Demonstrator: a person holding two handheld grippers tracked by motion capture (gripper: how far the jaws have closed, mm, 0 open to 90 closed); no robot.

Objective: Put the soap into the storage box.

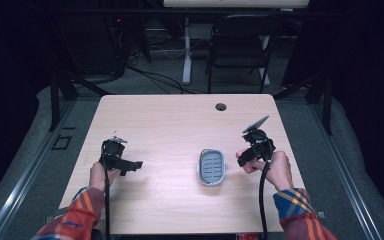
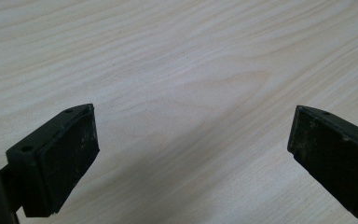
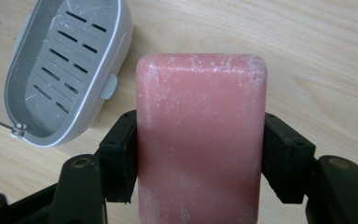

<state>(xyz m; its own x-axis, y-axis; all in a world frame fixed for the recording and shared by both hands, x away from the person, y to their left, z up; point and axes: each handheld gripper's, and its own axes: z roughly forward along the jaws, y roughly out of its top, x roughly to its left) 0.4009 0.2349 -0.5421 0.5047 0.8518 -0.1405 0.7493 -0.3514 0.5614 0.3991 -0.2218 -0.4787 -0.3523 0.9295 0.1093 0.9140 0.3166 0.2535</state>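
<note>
A pink bar of soap (image 3: pixel 200 140) with white residue on it is clamped between the two black jaws of my right gripper (image 3: pixel 200 158), which is shut on it. The grey soap dish (image 1: pixel 211 166) with a slotted floor lies on the table just left of that gripper (image 1: pixel 242 156); in the right gripper view the dish (image 3: pixel 65 65) lies up and to the left of the soap, apart from it. My left gripper (image 1: pixel 134 167) hovers over bare wood at the table's left, open, with nothing between its pads (image 2: pixel 70 158).
The light wooden table (image 1: pixel 180 130) has a round cable hole (image 1: pixel 221 106) near its far edge. Behind the table stand a dark folding chair (image 1: pixel 240 45) and a white desk leg (image 1: pixel 187 50), with cables on the floor.
</note>
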